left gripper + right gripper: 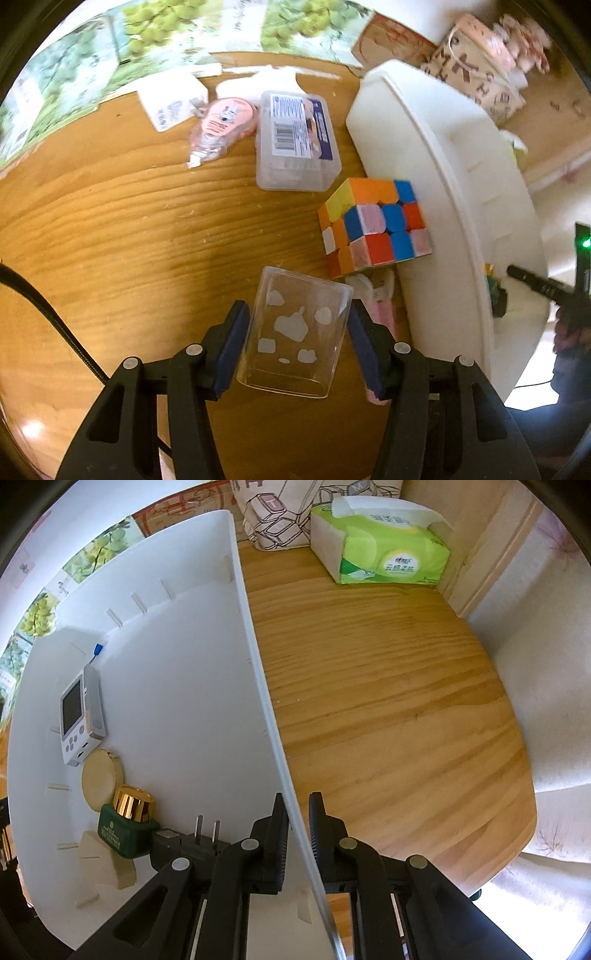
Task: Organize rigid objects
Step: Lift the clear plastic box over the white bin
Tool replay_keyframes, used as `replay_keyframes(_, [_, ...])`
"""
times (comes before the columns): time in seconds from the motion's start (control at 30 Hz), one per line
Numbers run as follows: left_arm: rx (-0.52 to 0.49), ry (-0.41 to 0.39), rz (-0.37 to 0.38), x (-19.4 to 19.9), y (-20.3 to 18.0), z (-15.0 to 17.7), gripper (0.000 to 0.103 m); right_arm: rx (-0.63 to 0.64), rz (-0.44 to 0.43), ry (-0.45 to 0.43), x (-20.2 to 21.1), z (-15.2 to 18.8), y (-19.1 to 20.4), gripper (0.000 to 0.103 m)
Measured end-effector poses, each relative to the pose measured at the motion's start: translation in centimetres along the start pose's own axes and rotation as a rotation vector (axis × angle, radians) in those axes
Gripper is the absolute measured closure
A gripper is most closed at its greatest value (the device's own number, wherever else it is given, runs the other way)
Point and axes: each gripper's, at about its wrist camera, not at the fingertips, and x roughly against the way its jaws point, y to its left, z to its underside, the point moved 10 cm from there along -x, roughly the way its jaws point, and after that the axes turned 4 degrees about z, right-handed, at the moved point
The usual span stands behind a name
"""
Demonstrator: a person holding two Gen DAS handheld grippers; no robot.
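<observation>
In the left wrist view my left gripper [295, 317] is open, its fingers on either side of a clear plastic cup [295, 332] with white prints that lies on the wooden table; small gaps show at both pads. A Rubik's cube [373, 225] sits just beyond it, next to the white bin [443, 166]. In the right wrist view my right gripper [297, 812] is shut on the bin's right wall [258, 672]. Inside the bin lie a white handheld device [79, 720], a round wooden disc [100, 781], a green bottle with gold cap [125, 823] and a black plug [184, 843].
A clear lidded box [295, 142], a pink tape dispenser [218, 127] and a white box [171, 99] lie farther back on the table. A pink item [380, 310] lies under the right finger. A green tissue pack [380, 539] and a printed bag [280, 513] stand beyond the bin.
</observation>
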Motion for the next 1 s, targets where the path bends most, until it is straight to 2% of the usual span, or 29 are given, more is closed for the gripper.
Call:
replay_keyframes(0.1, [0.034,-0.033,0.004,1.4,-0.3,0.2,0.045,0.017,-0.016,0.005,-0.2,0.0,0.3,0.094])
replay_keyframes(0.23, [0.063,-0.062,0.045,2.2,-2.7,1.1,0.045,0.06,-0.029,0.014,-0.3,0.0,0.6,0.095])
replay_keyframes(0.63, [0.05,-0.152,0.115,3.2,-9.8,2.0,0.045,0.219,-0.076,0.037,-0.4,0.3,2.8,0.096])
replay_keyframes(0.83, [0.036,-0.2,0.16,3.7,-13.5,2.4,0.045,0.325,-0.071,0.019,-0.4,0.3,4.2,0.096])
replay_keyframes(1.0, [0.05,-0.211,0.163,3.0,-15.5,2.5,0.045,0.429,-0.047,-0.005,-0.3,0.5,5.9,0.096])
